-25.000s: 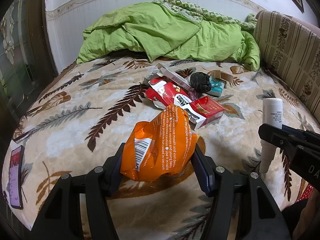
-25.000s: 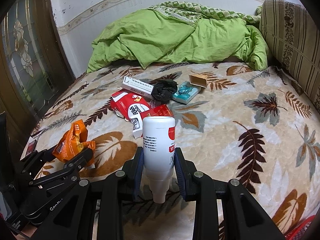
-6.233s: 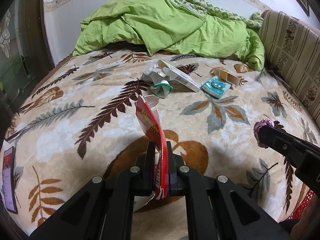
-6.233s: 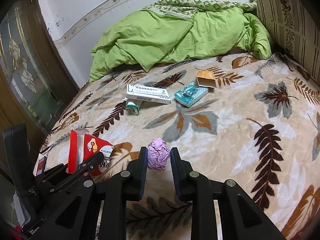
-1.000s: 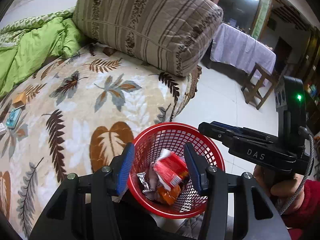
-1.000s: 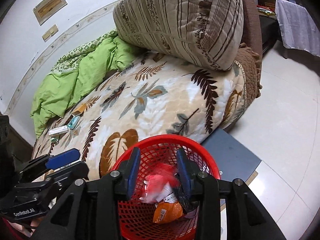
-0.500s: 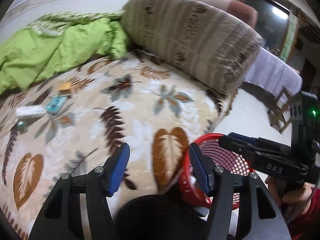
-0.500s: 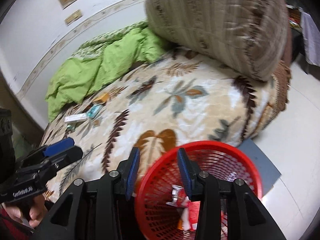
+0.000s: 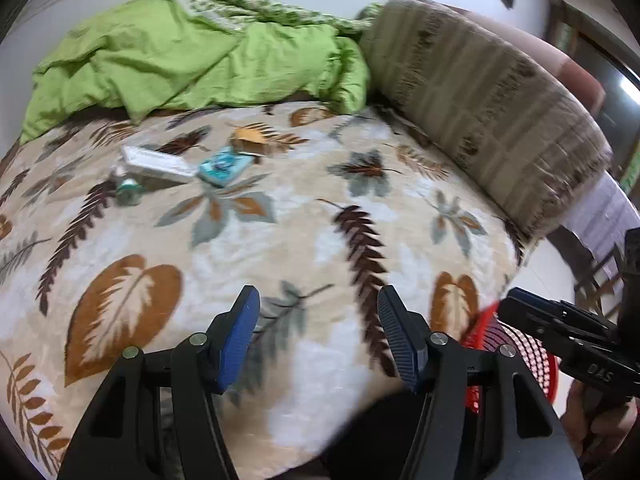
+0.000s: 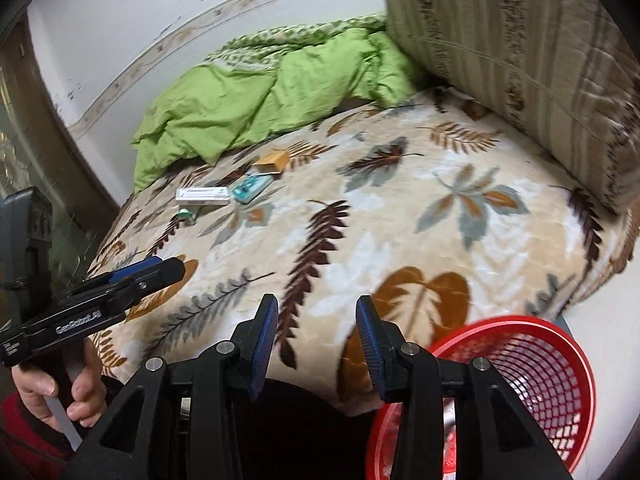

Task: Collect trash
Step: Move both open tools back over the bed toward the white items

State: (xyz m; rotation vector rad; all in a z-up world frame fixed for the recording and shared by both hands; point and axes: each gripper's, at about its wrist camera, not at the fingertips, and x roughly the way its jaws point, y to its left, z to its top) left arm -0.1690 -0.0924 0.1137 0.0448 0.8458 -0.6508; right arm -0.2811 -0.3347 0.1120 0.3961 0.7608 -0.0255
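Both tongs empty: left tongs point(image 9: 318, 334) stand parted with nothing between the pads, right tongs point(image 10: 316, 340) likewise released, narrower gap. Red basket point(image 10: 552, 376) sits on the floor at the near edge of the bed point(image 9: 280, 240). Remaining trash lies together far up the blanket, near the green quilt point(image 9: 192, 60): white box point(image 9: 156, 164), teal packet point(image 9: 224, 166), orange carton point(image 9: 250, 138), small crumpled scrap point(image 9: 128, 194). Judgement: reach phase for the next pair. Take separate items per hand; the flat box probably wants gripping across its narrow side, the scrap pinched from above.
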